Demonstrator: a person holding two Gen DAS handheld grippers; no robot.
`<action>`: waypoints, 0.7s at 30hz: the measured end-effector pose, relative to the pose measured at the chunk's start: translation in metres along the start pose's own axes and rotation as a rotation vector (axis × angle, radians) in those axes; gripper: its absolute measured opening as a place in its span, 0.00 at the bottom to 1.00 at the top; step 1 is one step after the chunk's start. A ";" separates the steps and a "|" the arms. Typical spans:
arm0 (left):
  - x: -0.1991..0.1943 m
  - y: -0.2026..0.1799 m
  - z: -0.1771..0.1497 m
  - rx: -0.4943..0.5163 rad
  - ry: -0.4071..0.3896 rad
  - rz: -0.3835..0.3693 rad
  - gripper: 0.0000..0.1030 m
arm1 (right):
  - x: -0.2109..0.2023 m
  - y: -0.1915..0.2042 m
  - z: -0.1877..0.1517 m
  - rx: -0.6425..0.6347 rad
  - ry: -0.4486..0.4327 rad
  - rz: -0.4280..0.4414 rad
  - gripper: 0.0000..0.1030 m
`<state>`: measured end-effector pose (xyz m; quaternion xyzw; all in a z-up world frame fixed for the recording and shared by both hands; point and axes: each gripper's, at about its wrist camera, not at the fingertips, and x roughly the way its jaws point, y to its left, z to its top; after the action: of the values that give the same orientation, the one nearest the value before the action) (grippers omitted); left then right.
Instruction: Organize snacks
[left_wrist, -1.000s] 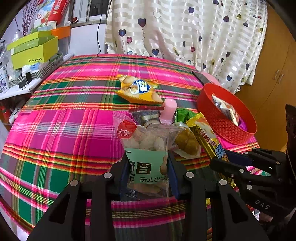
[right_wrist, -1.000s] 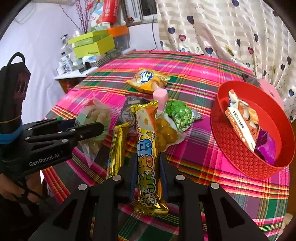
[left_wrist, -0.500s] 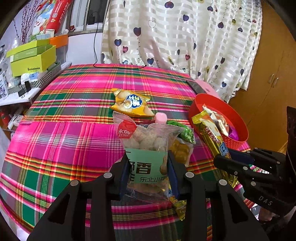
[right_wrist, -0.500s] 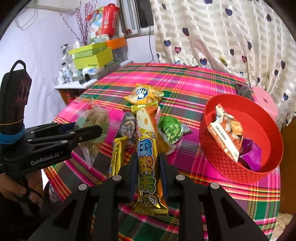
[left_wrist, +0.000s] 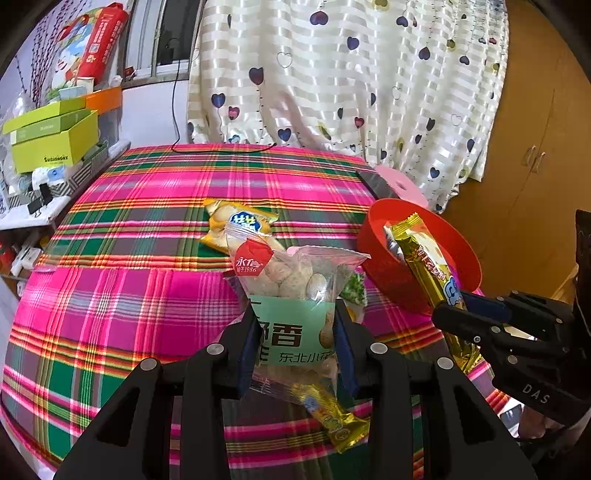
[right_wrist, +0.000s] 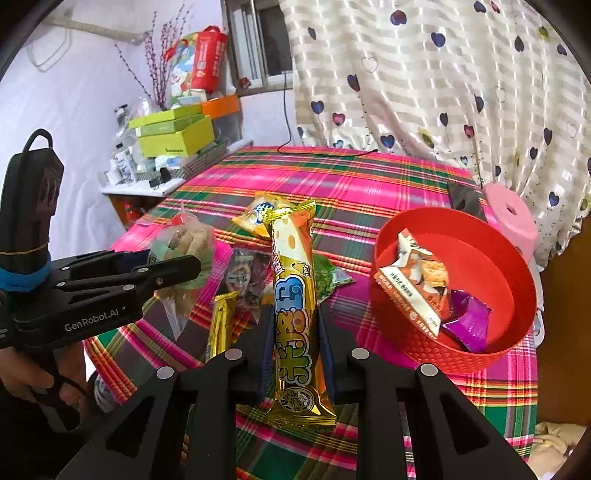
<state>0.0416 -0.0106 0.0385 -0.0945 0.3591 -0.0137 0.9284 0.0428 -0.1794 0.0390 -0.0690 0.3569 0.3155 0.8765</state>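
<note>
My left gripper (left_wrist: 295, 328) is shut on a clear bag of peanuts (left_wrist: 295, 295) with a green label, held above the plaid table. My right gripper (right_wrist: 293, 325) is shut on a long gold snack bar (right_wrist: 295, 295), held upright above the table, left of the red basket (right_wrist: 509, 251). The basket holds an orange-white packet (right_wrist: 417, 284) and a purple packet (right_wrist: 465, 325). In the left wrist view the right gripper (left_wrist: 476, 314) holds the bar (left_wrist: 424, 258) in front of the basket (left_wrist: 391, 273). In the right wrist view the left gripper (right_wrist: 162, 269) holds the peanuts (right_wrist: 184, 240).
On the table lie a yellow biscuit pack (right_wrist: 258, 214), a green pea packet (right_wrist: 328, 277), a dark packet (right_wrist: 243, 277) and a second gold bar (right_wrist: 219, 325). A pink roll (right_wrist: 511, 218) and a dark phone (right_wrist: 465, 199) sit behind the basket. Boxes (right_wrist: 173, 136) crowd a shelf at left.
Both grippers have risen with their snacks and pulled back from the table. The snack pile and the basket look further away and lower.
</note>
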 end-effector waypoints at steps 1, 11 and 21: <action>0.000 -0.002 0.001 0.003 -0.001 -0.003 0.37 | -0.001 -0.001 0.000 0.001 -0.002 -0.002 0.19; 0.004 -0.020 0.013 0.042 -0.011 -0.034 0.37 | -0.009 -0.015 0.003 0.022 -0.024 -0.024 0.19; 0.018 -0.039 0.016 0.060 0.015 -0.083 0.37 | -0.016 -0.035 0.003 0.054 -0.033 -0.051 0.19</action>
<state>0.0676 -0.0479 0.0456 -0.0813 0.3611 -0.0637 0.9268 0.0568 -0.2142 0.0478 -0.0491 0.3489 0.2842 0.8916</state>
